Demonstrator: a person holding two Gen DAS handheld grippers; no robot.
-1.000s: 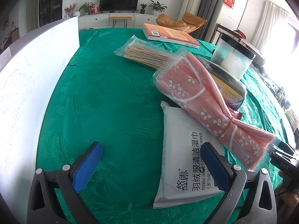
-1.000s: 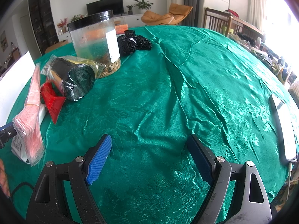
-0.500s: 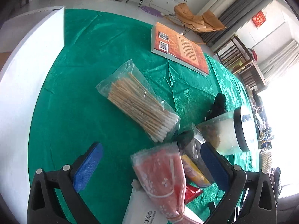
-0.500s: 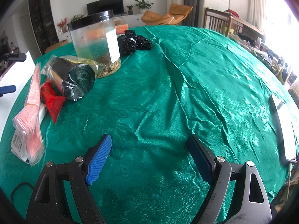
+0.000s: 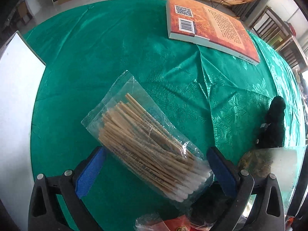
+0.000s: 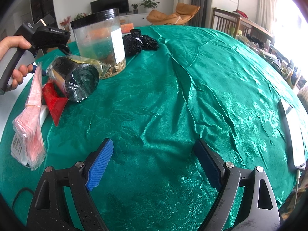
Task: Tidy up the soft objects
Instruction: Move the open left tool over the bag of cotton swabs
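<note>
Left gripper (image 5: 154,170) was spread wide and gripping nothing — the bag of cotton swabs (image 5: 148,146) lay right between its blue pads, on the green tablecloth (image 5: 96,57). Right gripper (image 6: 154,165) was wide open too — empty, only cloth in front.

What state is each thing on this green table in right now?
Left claw: open, straddling the swab bag.
Right claw: open, empty.
Clear plastic bag of wooden cotton swabs: sealed, lying flat.
Orange paperback book: closed, back cover up.
Clear round jar with black lid: upright, lidded.
</note>
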